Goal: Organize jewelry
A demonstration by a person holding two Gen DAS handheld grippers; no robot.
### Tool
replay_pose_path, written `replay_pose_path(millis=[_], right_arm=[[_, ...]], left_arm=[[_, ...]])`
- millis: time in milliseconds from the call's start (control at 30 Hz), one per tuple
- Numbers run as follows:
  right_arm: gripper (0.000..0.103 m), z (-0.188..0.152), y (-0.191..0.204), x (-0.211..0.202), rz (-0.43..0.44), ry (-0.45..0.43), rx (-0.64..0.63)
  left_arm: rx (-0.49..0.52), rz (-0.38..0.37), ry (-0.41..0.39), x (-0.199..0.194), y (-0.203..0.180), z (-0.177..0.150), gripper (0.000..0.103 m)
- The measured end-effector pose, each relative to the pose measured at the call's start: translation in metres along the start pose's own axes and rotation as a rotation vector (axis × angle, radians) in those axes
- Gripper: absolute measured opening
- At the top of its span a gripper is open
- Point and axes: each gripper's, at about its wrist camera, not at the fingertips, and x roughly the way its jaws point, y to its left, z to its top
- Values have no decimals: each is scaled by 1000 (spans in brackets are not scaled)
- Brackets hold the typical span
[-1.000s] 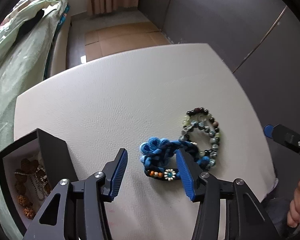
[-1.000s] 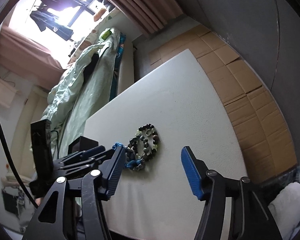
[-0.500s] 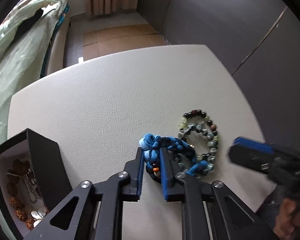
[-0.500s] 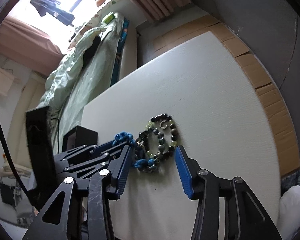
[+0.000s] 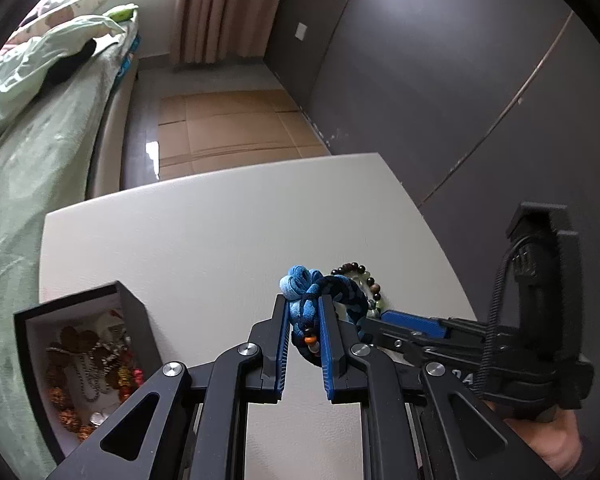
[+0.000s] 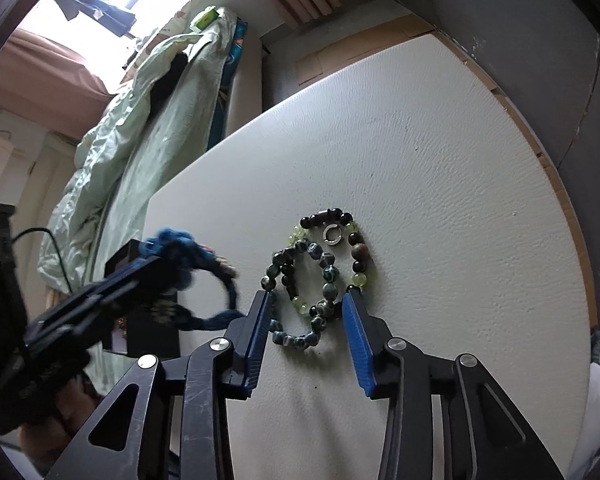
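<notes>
My left gripper (image 5: 305, 308) is shut on a blue braided cord bracelet (image 5: 300, 285) and holds it above the white table (image 5: 204, 240); in the right wrist view the bracelet (image 6: 188, 256) hangs blurred from that gripper. Beaded bracelets (image 6: 320, 276) in dark, blue-grey and pale green beads lie overlapped on the table, with a small silver ring (image 6: 332, 236) among them. My right gripper (image 6: 306, 304) is open, its fingers either side of the beaded bracelets' near end. An open black jewelry box (image 5: 80, 360) with several pieces inside stands at the left.
The table's far and right edges (image 6: 548, 168) drop to a floor covered with cardboard (image 5: 228, 128). A bed with green bedding (image 5: 32, 152) runs along the left. A dark wall (image 5: 440, 80) stands to the right.
My left gripper closed on the blue bracelet and lifted it off the table. My right gripper moved in over the beaded bracelets and narrowed around them.
</notes>
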Motion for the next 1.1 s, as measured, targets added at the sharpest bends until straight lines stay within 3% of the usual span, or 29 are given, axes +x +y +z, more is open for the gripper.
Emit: replay_pose_path(millis=[167, 300, 367, 433, 1100], right_arm=[[39, -1, 6, 7, -56, 7, -20], [39, -1, 22, 13, -161, -8, -86], [32, -2, 26, 14, -207, -17, -105], [14, -3, 28, 13, -239, -25, -117], [12, -17, 69, -37, 140, -164, -143]], left_arm=[[-14, 15, -26, -10, 12, 2, 14], [-16, 37, -39, -15, 20, 0, 14], [-21, 46, -44, -19, 24, -2, 14], [-27, 54, -52, -23, 28, -3, 14], [-138, 131, -210, -95, 72, -25, 14]])
